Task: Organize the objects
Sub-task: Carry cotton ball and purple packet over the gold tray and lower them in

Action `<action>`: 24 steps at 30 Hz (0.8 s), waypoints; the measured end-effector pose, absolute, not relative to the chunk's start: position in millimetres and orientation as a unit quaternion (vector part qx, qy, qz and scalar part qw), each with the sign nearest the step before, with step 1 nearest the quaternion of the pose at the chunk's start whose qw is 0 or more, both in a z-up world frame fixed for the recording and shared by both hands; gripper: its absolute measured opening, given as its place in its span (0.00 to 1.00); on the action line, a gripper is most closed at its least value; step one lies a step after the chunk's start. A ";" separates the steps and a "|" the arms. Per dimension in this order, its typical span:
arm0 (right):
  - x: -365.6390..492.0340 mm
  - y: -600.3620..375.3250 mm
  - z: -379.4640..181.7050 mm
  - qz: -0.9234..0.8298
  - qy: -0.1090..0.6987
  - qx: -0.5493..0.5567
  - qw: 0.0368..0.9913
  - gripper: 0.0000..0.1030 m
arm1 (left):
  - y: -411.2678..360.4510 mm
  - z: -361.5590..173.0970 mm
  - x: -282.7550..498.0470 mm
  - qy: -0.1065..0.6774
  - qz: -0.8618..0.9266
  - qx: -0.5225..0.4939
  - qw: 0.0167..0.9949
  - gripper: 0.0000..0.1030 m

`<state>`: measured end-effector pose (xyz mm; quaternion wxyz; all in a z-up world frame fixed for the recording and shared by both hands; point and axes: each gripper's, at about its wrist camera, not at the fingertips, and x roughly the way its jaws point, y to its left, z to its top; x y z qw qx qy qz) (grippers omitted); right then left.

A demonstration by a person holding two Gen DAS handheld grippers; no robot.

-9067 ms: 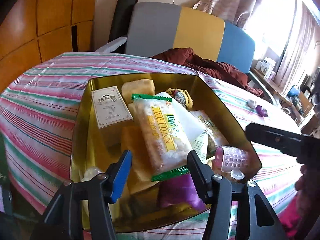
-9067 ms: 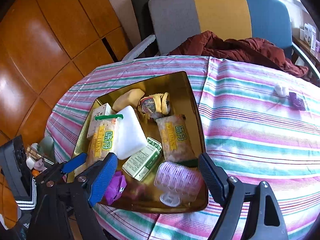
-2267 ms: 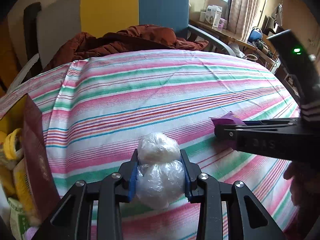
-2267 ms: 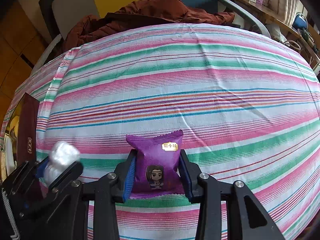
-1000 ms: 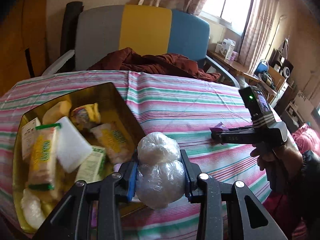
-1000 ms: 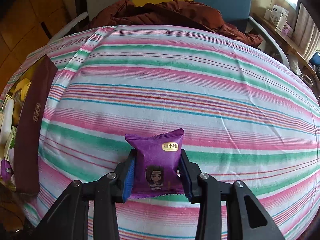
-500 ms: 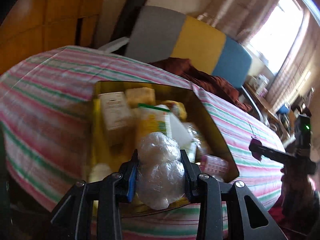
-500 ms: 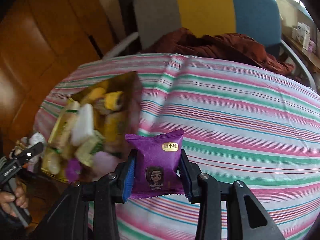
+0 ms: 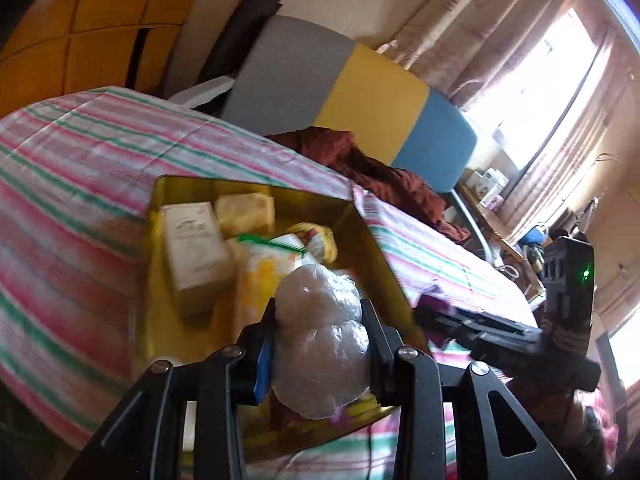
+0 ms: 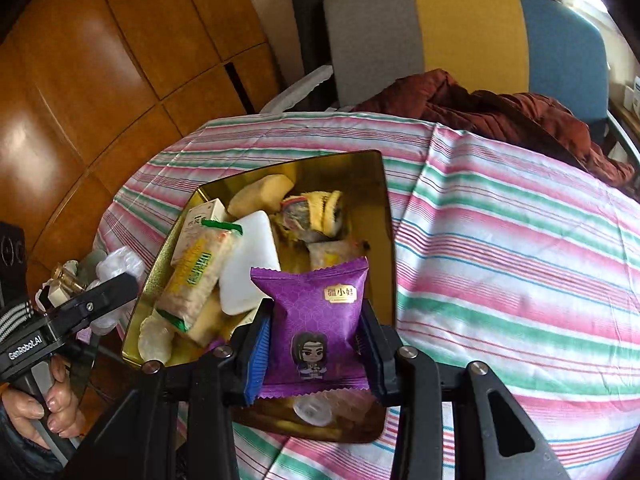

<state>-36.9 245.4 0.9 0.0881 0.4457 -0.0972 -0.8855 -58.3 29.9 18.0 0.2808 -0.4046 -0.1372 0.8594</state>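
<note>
My left gripper (image 9: 320,344) is shut on a clear plastic-wrapped white bundle (image 9: 322,340), held above the near part of the gold tray (image 9: 376,240). My right gripper (image 10: 314,340) is shut on a purple snack packet (image 10: 316,320) with a cartoon figure, hanging over the tray's near right corner (image 10: 386,248). The tray holds several snacks: a white box (image 9: 194,244), a green-and-yellow wrapped bar (image 10: 196,276), a white pad (image 10: 250,264) and a yellow cake (image 10: 260,196). The left gripper (image 10: 116,284) shows at the tray's left edge in the right wrist view.
The tray sits on a table under a pink, green and white striped cloth (image 10: 520,260). A grey, yellow and blue chair (image 10: 460,36) with a brown-red garment (image 10: 480,108) stands behind it. Wooden panels (image 10: 100,80) lie to the left. A hand (image 10: 40,404) grips the left tool.
Both grippers have swung from the open striped cloth back to the gold tray, each still holding its item. The tray now lies directly under both.
</note>
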 end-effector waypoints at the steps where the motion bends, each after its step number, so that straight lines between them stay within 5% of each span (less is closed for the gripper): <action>1: -39.7 241.6 0.6 -0.886 -0.090 0.446 0.088 0.39 | 34.6 19.7 -62.4 -0.140 0.857 -0.405 0.286 0.36; 24: -46.6 248.3 -33.7 -0.873 -0.097 0.471 0.075 0.45 | 143.5 5.3 -150.7 -0.104 0.846 -0.437 0.289 0.38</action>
